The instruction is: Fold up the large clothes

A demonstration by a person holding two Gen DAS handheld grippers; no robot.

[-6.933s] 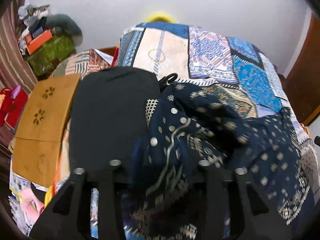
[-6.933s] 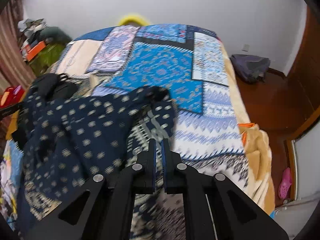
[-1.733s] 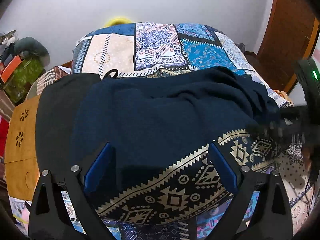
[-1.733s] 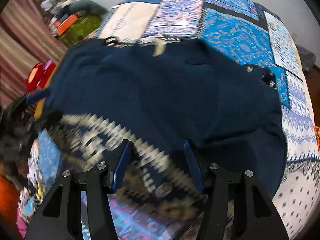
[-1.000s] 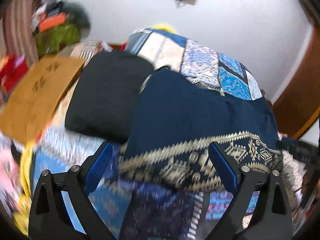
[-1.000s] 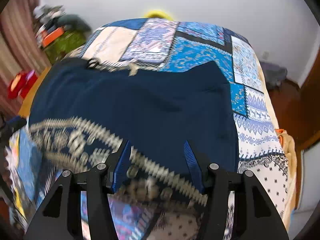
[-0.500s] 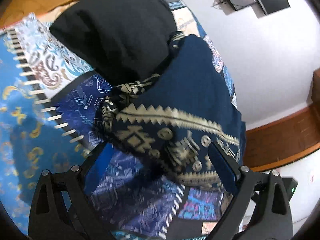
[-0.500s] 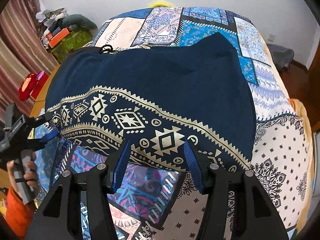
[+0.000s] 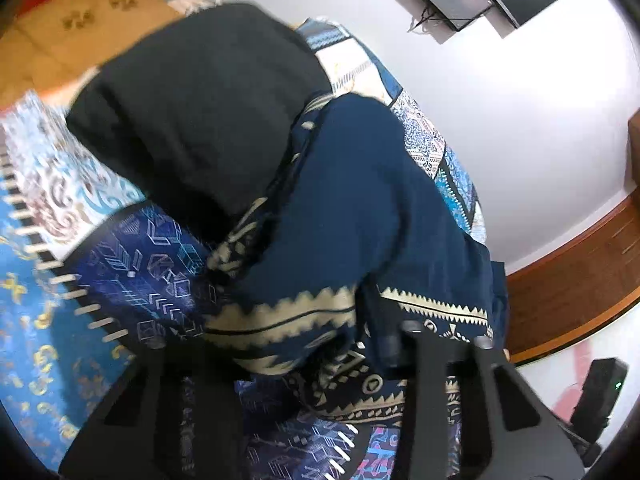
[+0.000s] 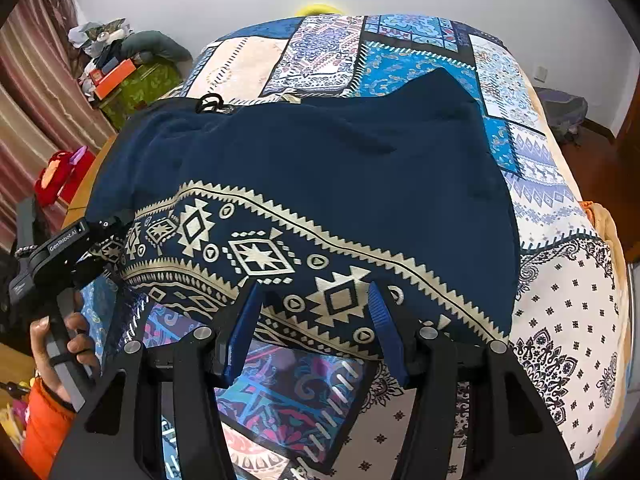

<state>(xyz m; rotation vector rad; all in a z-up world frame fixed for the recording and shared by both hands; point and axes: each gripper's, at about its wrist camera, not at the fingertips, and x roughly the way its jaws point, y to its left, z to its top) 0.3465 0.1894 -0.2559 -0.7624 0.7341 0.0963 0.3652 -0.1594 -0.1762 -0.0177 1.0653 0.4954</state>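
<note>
Right wrist, navy garment (image 10: 320,168), cream geometric border

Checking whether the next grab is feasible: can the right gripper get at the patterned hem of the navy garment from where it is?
Probably yes. The right gripper has its jaws apart right at the patterned hem of the navy garment, which lies flat on the patchwork bedspread with nothing between them.

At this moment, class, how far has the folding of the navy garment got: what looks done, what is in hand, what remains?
Done: the navy garment lies spread on the patchwork bedspread, gold-patterned hem nearest. In hand: the left tool has just been closing and now bunches the hem's left corner; the right tool hovers open over the hem. Left: no fold is visible yet.
</note>
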